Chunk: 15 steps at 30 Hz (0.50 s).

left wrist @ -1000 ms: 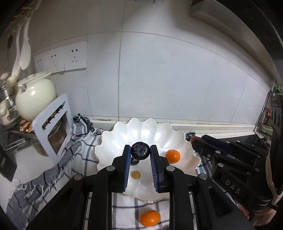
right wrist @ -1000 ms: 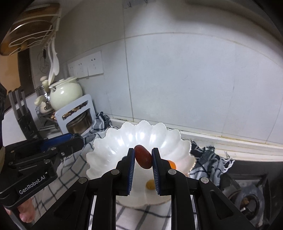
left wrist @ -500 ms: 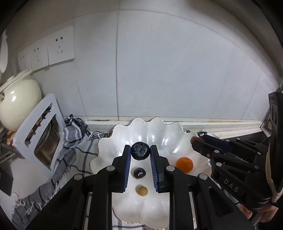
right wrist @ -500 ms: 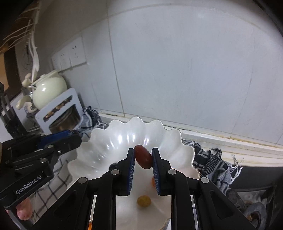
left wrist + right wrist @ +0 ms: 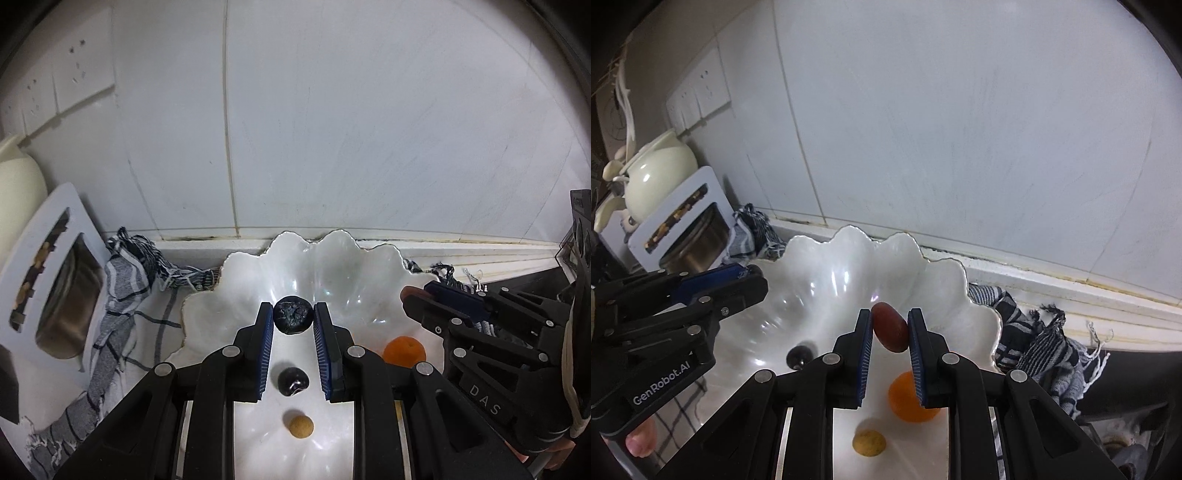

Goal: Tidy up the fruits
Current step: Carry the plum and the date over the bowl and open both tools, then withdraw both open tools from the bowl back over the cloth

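From the left wrist camera, your left tongs (image 5: 293, 321) pinch a dark berry (image 5: 293, 319) between the blue pads, holding it above the bowl (image 5: 236, 266), over the middle of its hollow. That hold makes sense: let go here and the berry should drop into the hollow and not roll onto the cloth (image 5: 125, 280). Below the berry, on the bowl's floor, lie a second dark fruit (image 5: 293, 381) and a small tan ball (image 5: 300, 426), one behind the other between your tong arms. An orange (image 5: 403, 350) sits on the bowl's right side. Just beyond it your right tongs (image 5: 417, 295) reach in over the bowl's right rim, with something reddish at their tip. The cloth lies under the bowl on the desk, bunched up at the bowl's left.

From the right wrist camera, your right tongs (image 5: 890, 328) are closed on a red oval fruit (image 5: 891, 327), gripped across its narrow sides and tilted, also above the bowl (image 5: 820, 258). The orange (image 5: 908, 398) and the tan ball (image 5: 868, 442) lie on the bowl's floor beneath it, the dark fruit (image 5: 798, 355) further left. Your left tongs (image 5: 753, 280) come in over the bowl's left rim; this view does not show what they hold. Both fruits look ready to be released; lower them first, as the glossy bowl could let them bounce or roll.
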Each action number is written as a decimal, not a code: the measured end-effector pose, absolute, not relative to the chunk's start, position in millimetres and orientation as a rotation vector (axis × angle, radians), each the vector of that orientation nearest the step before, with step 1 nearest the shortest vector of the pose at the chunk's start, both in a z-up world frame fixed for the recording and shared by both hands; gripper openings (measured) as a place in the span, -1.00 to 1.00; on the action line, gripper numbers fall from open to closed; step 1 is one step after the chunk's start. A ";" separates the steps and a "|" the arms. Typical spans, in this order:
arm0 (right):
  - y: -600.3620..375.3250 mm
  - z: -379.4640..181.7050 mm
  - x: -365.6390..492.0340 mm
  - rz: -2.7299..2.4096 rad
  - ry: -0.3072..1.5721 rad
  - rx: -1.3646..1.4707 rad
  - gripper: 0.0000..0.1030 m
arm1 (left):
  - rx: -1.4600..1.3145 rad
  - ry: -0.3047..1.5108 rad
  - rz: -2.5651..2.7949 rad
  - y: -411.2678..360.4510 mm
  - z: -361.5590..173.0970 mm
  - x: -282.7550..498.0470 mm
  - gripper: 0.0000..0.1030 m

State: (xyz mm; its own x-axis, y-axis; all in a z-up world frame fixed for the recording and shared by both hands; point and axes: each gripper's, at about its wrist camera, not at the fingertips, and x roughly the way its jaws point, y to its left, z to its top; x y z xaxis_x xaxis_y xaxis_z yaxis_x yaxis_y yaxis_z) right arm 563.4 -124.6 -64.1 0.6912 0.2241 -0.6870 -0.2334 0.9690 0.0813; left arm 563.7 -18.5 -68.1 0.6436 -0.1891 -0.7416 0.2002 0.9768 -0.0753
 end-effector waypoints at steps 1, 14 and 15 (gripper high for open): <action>-125.3 -65.6 565.7 0.254 0.772 -0.009 -0.59 | 0.013 0.852 -0.220 -18.7 -70.1 566.6 -0.55; -132.5 -76.6 576.6 0.248 0.821 0.035 -0.36 | 0.054 0.883 -0.203 -22.9 -78.6 573.0 -0.22; -132.8 -76.1 575.6 0.246 0.819 0.033 -0.36 | 0.054 0.882 -0.198 -22.2 -78.3 572.6 -0.20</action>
State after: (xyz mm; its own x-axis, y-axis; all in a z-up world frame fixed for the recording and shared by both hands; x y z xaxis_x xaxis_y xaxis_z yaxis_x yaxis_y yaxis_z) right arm 575.6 -132.8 -76.1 0.6560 0.2302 -0.7188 -0.2047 0.9709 0.1241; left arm 572.6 -22.2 -78.3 0.6187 -0.1496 -0.7712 0.1939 0.9804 -0.0346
